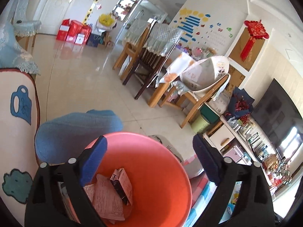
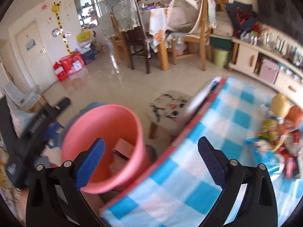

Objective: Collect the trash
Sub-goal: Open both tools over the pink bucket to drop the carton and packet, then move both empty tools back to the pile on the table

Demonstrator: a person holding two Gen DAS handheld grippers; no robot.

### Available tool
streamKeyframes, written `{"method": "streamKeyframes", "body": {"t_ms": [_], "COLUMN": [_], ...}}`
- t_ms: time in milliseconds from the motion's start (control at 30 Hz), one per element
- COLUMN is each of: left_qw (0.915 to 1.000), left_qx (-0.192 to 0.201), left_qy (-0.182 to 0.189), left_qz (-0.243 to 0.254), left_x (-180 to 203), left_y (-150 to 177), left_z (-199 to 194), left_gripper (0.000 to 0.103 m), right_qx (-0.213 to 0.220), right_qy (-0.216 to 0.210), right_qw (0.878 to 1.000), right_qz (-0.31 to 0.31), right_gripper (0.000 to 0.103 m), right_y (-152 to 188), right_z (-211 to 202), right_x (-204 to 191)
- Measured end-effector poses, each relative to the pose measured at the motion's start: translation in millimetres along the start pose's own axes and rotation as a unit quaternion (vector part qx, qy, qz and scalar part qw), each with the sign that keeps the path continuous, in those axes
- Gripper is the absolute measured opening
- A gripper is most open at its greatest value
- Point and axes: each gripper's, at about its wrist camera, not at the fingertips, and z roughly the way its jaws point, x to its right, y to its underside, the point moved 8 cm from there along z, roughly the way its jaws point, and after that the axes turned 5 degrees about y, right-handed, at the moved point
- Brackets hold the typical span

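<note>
A pink-orange bin stands right under my left gripper. The gripper is open with nothing between its blue pads. Inside the bin lie a small carton and crumpled printed papers. In the right wrist view the same bin stands on the floor against the table's edge. My right gripper is open and empty, over that edge. A pile of snack wrappers and a blue packet lie on the checked tablecloth at the far right.
A blue cushioned stool stands behind the bin. A small stool with a cat face is beside the table. Dining chairs and a low TV cabinet line the far side. Shiny tiled floor lies between.
</note>
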Motion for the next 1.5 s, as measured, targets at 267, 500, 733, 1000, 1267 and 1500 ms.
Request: {"method": "streamKeyframes", "body": {"t_ms": [267,500,733,1000,1267,1500], "left_qw": [0.9942,0.9781,0.9628,0.9523,0.9327,0.9217], "left_qx": [0.007,-0.026,-0.066,-0.037,-0.056,-0.104], "left_qy": [0.068,0.145,0.167,0.215,0.244,0.219], "left_qz": [0.083,0.147,0.202,0.213,0.260,0.303], "left_x": [66.0,132.1,170.6,198.2,229.3,242.5], "left_y": [16.6,55.9,101.4,127.9,158.3,182.8], "left_z": [-15.0,-33.1,-45.7,-66.7,-57.3,-35.3], "left_gripper": [0.098,0.098,0.098,0.098,0.098,0.098], "right_qx": [0.037,0.039,0.062,0.122,0.115,0.027], "right_qy": [0.185,0.261,0.319,0.345,0.345,0.326], "right_qw": [0.981,0.964,0.945,0.928,0.925,0.930], "right_qz": [-0.052,-0.011,0.021,0.077,0.107,0.167], "right_gripper": [0.098,0.098,0.098,0.098,0.098,0.098], "right_y": [32.1,76.6,103.1,107.9,129.7,170.0], "right_z": [-64.2,-128.5,-182.3,-218.4,-200.5,-147.9], "right_x": [78.9,136.6,173.8,218.1,256.1,303.3]}}
